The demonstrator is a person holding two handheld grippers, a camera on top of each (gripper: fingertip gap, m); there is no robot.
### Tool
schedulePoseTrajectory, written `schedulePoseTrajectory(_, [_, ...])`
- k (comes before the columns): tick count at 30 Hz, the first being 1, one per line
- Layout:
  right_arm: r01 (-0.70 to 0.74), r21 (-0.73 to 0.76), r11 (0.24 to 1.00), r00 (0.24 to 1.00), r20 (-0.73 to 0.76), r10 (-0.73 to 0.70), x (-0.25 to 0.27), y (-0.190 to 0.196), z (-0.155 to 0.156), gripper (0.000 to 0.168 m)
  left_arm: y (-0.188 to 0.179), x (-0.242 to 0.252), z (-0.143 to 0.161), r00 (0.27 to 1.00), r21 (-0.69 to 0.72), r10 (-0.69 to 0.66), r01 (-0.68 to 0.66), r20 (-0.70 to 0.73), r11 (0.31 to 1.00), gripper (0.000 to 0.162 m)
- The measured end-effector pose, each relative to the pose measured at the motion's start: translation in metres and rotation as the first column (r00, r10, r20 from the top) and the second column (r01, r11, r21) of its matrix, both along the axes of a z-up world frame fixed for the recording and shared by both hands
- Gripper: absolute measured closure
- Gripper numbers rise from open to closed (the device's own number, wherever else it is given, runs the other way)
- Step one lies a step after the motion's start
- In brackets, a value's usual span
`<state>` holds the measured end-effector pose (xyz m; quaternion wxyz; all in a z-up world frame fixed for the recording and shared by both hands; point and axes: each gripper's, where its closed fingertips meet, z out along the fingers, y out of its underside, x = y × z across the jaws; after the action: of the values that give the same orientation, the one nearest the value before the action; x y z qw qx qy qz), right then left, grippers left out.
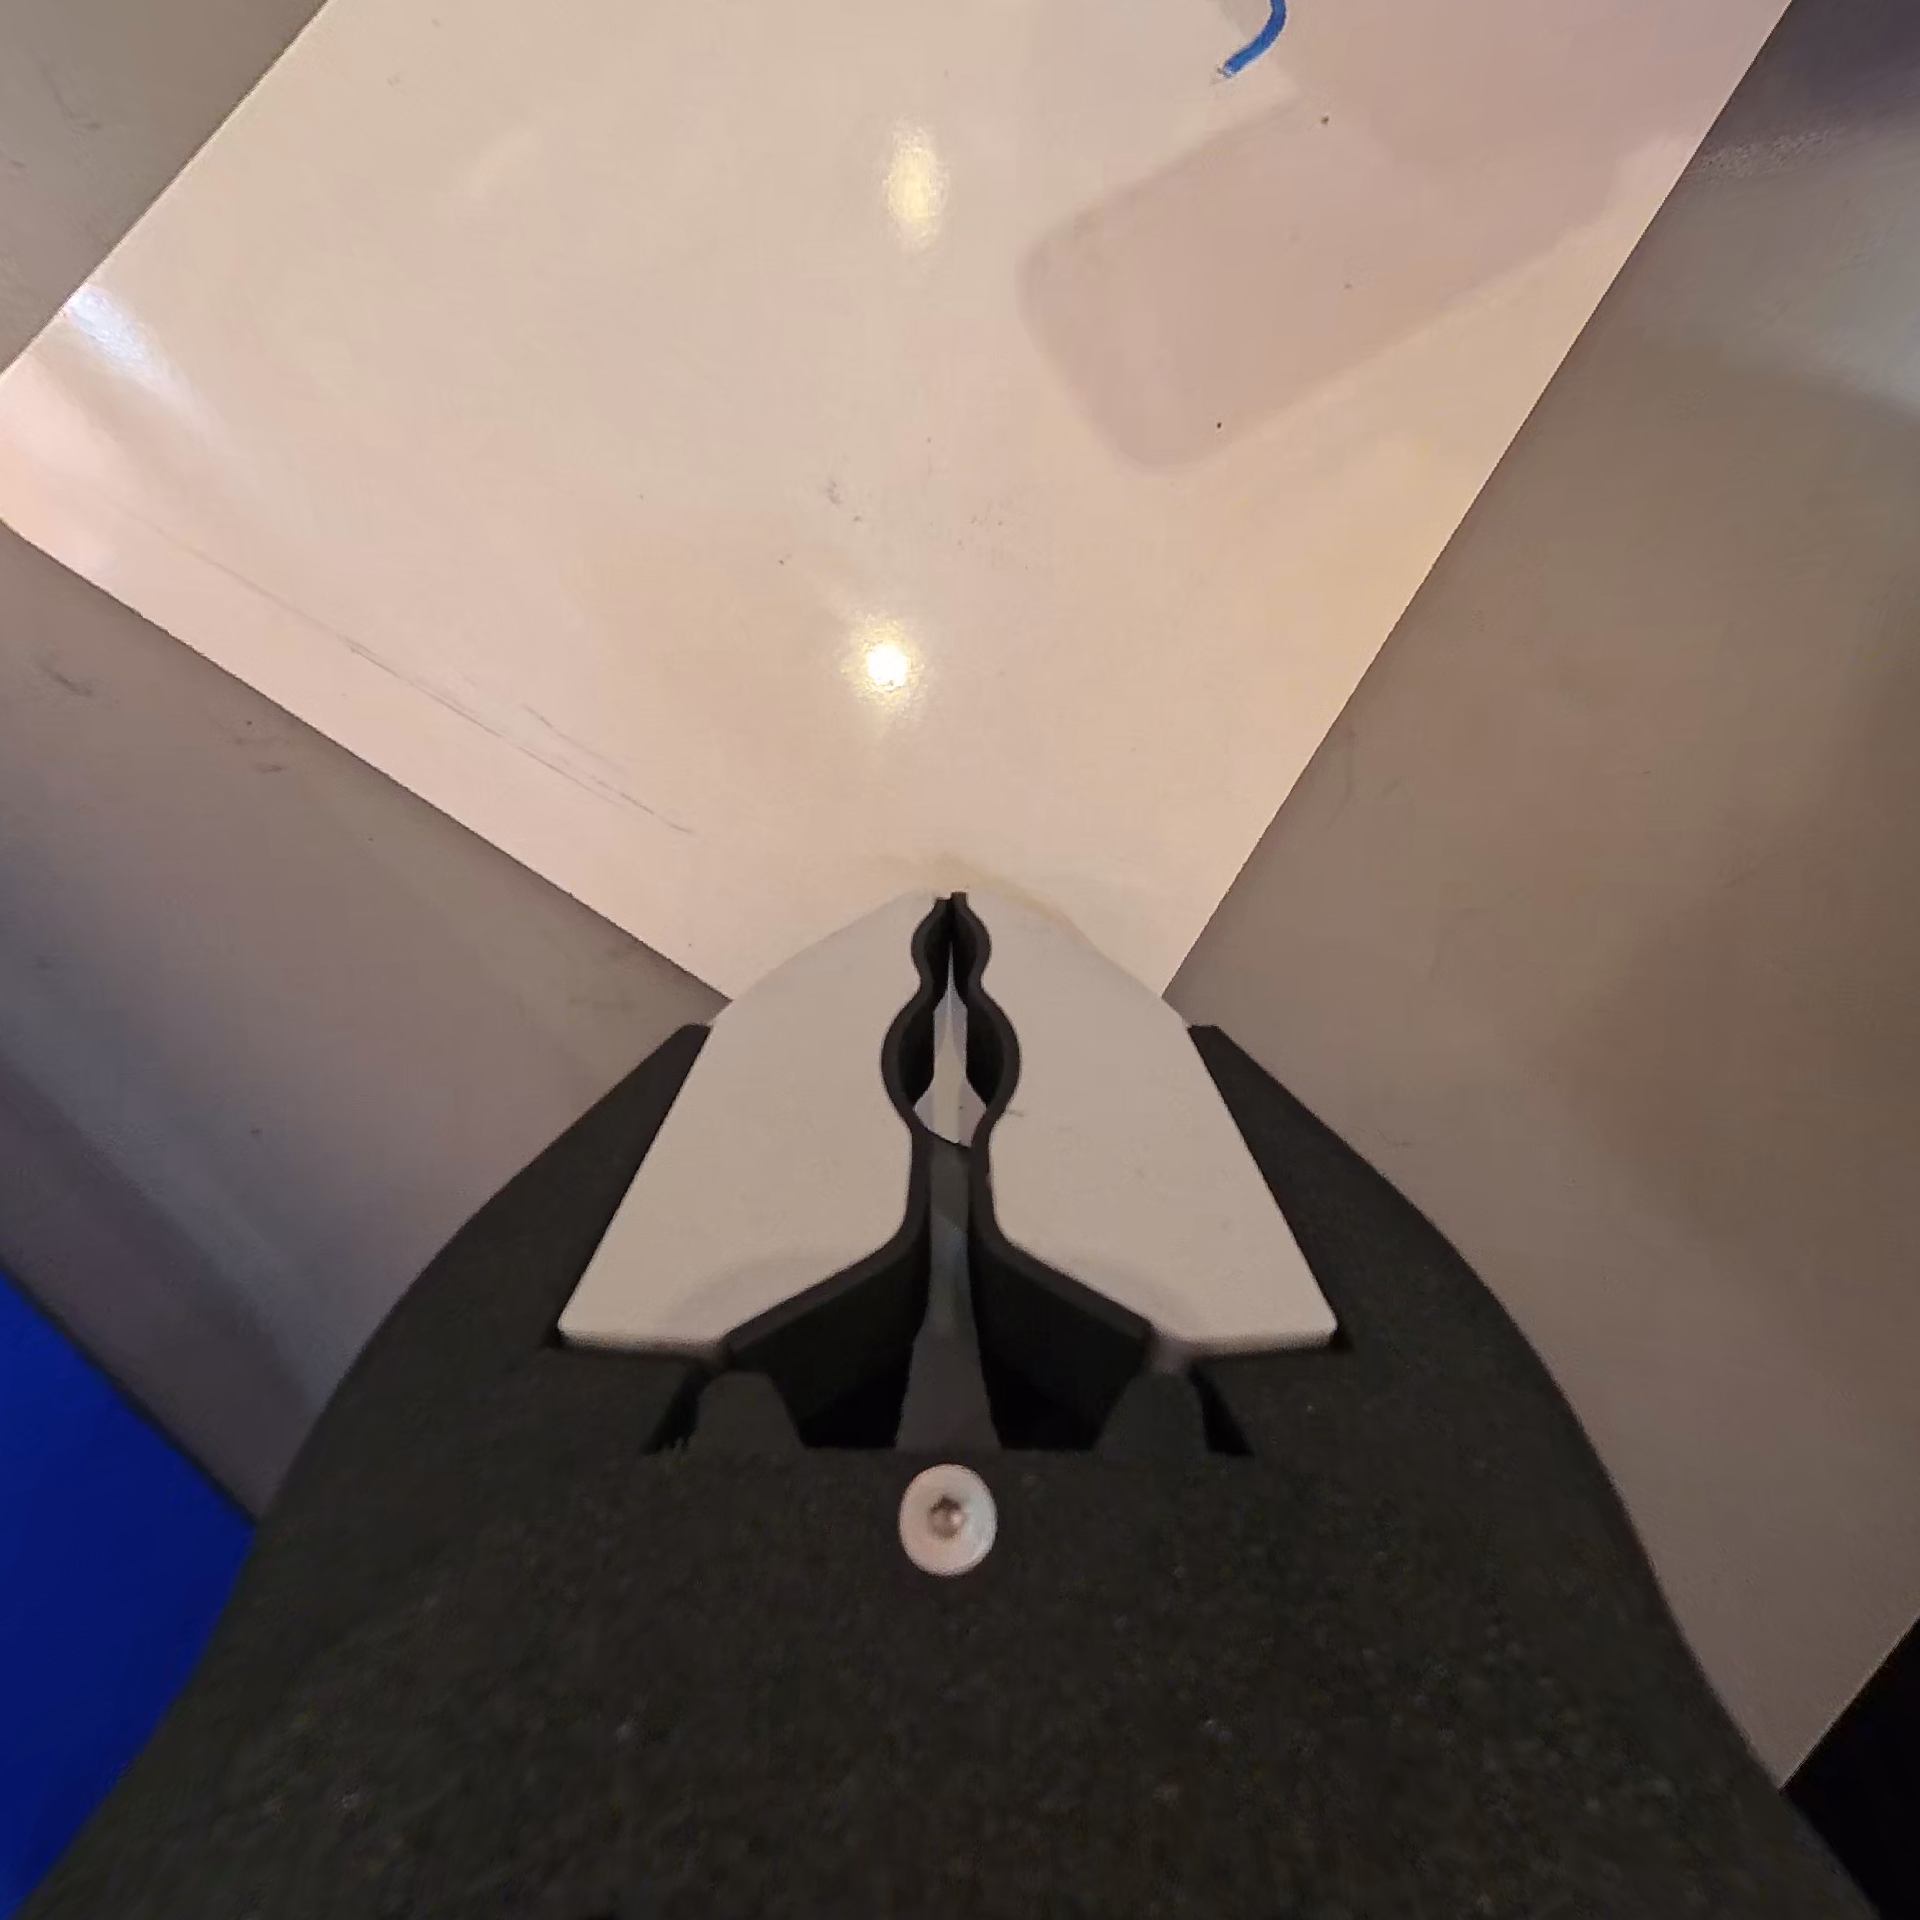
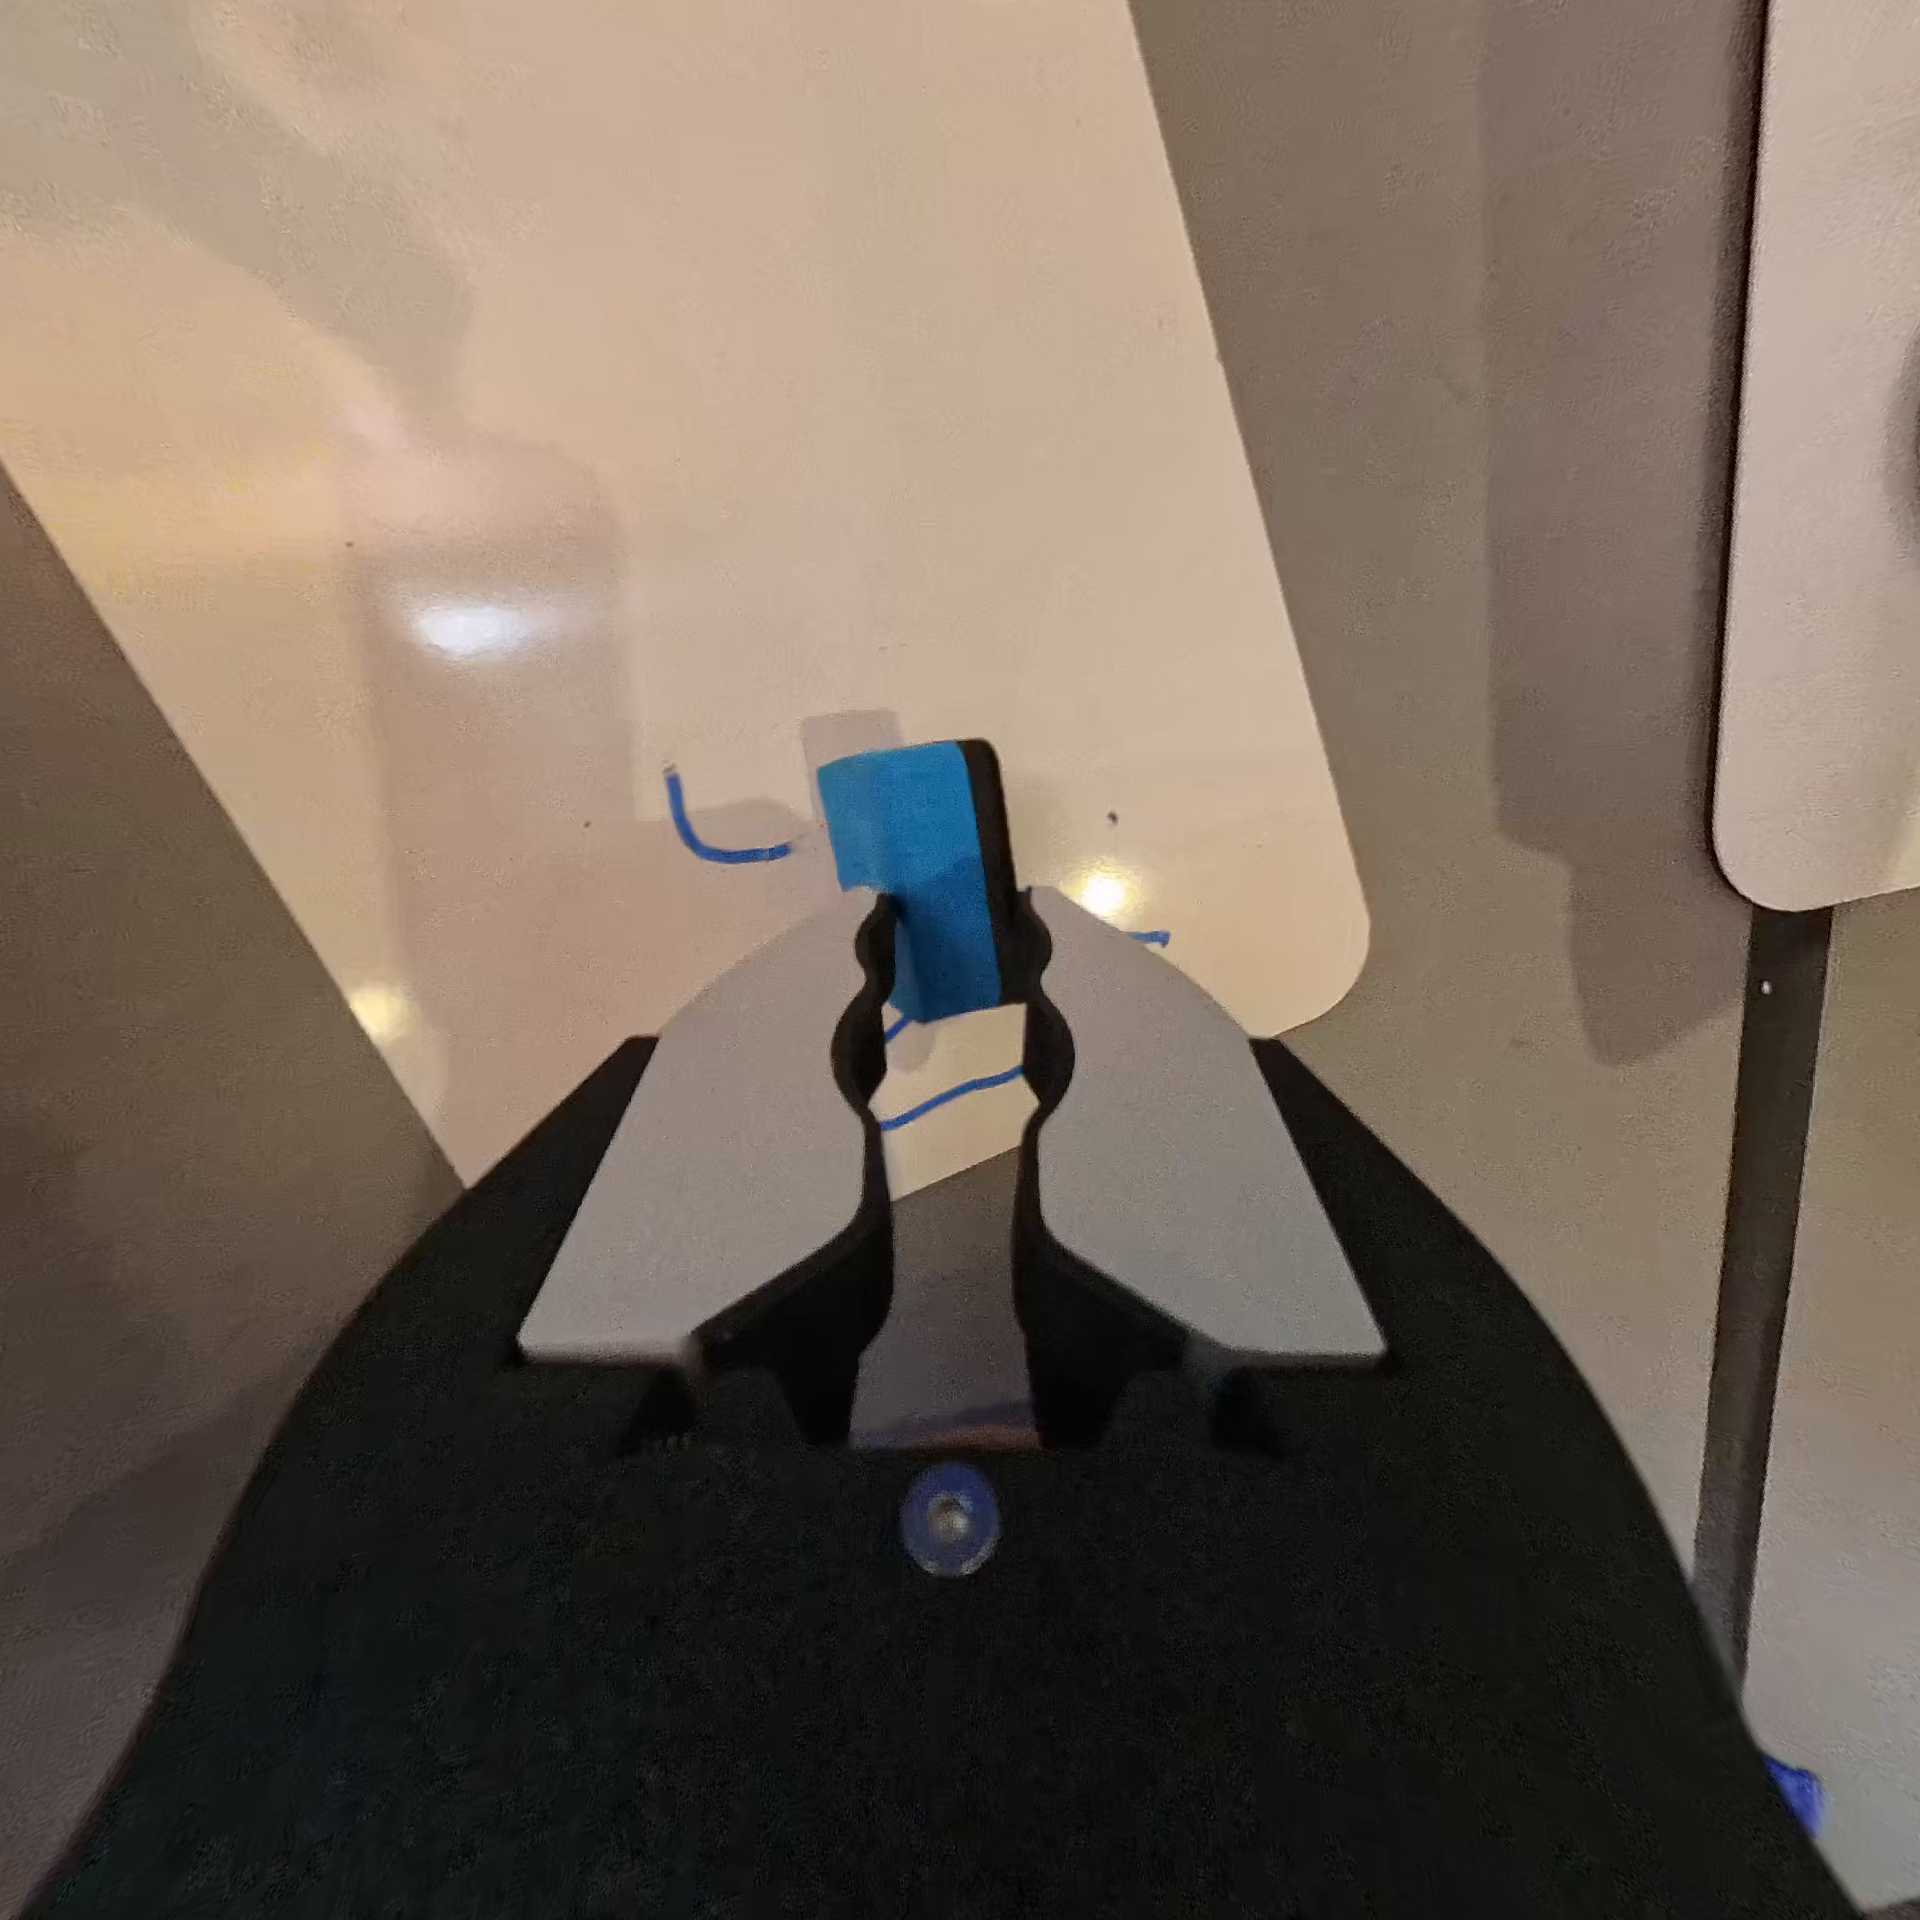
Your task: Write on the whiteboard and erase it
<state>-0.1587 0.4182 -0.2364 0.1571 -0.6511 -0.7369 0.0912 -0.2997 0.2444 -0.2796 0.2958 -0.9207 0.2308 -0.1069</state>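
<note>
A glossy white whiteboard [image 1: 644, 395] lies flat on a grey table. My left gripper [image 1: 953, 900] is shut and empty, its tips over the board's near corner; whether they touch it I cannot tell. A short blue pen stroke [image 1: 1259, 42] shows at the top edge. In the right wrist view the whiteboard [image 2: 831, 364] carries blue pen strokes [image 2: 717, 836]. My right gripper [image 2: 951, 925] is shut on a blue eraser with a black felt face [image 2: 909, 862], held at the board between the strokes. More blue lines [image 2: 951, 1096] run under the fingers.
The grey table [image 1: 1610, 831] surrounds the board. A blue object [image 1: 94, 1558] sits at the lower left of the left wrist view. A second pale panel [image 2: 1829, 520] and a dark vertical bar [image 2: 1756, 1247] stand at the right of the right wrist view.
</note>
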Motion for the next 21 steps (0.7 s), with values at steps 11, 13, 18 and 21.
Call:
schedulePoseTrajectory(11, [-0.024,-0.040,0.999,0.999,0.023,0.025,-0.005,0.019,-0.004,0.117,-0.001,0.001,0.000,1.000,-0.001,-0.003,0.003,0.005,1.000,0.162])
schedulePoseTrajectory(13, [-0.086,0.033,0.996,0.994,0.066,0.083,-0.006,0.019,-0.010,0.114,-0.001,0.001,0.000,1.000,-0.004,-0.003,0.003,0.009,1.000,0.162])
schedulePoseTrajectory(18, [-0.086,-0.025,0.996,0.990,0.107,0.088,-0.011,0.025,-0.029,0.119,-0.001,0.001,0.000,1.000,-0.003,-0.005,0.005,0.009,1.000,0.162])
schedulePoseTrajectory(21, [-0.080,-0.030,0.996,0.989,0.123,0.083,-0.011,0.022,-0.034,0.119,0.001,0.001,0.000,1.000,0.001,0.000,0.000,0.006,1.000,0.162])
